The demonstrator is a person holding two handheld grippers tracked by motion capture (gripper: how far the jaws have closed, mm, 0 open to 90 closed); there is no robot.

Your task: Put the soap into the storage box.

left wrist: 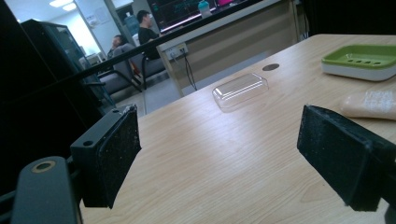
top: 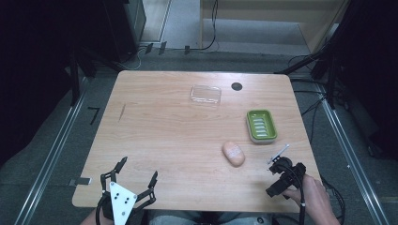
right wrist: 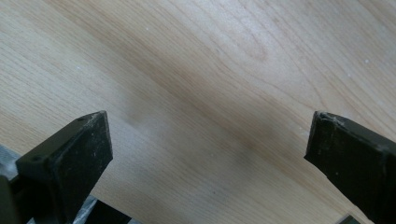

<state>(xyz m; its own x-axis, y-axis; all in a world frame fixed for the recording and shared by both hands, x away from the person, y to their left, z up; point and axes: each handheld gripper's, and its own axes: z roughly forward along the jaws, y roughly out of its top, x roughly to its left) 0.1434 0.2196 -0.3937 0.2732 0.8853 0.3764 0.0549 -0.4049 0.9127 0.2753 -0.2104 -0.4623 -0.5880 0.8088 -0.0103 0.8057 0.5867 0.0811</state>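
High view, oval soap (top: pixel 233 153), ribbed green dish (top: pixel 262 125)

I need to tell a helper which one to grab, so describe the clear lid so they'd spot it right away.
On the wooden table, look to the far edge, beside the dark round hole. The clear lid lies there alone: a see-through rectangle, unlike the green dish and pinkish soap nearer you.

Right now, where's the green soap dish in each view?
High view: green soap dish right of centre, beyond the bar of soap.
Left gripper view: upper right, above the soap.
Right gripper view: not in it, just wood.
Shared landmark: clear lid beside the round table hole.
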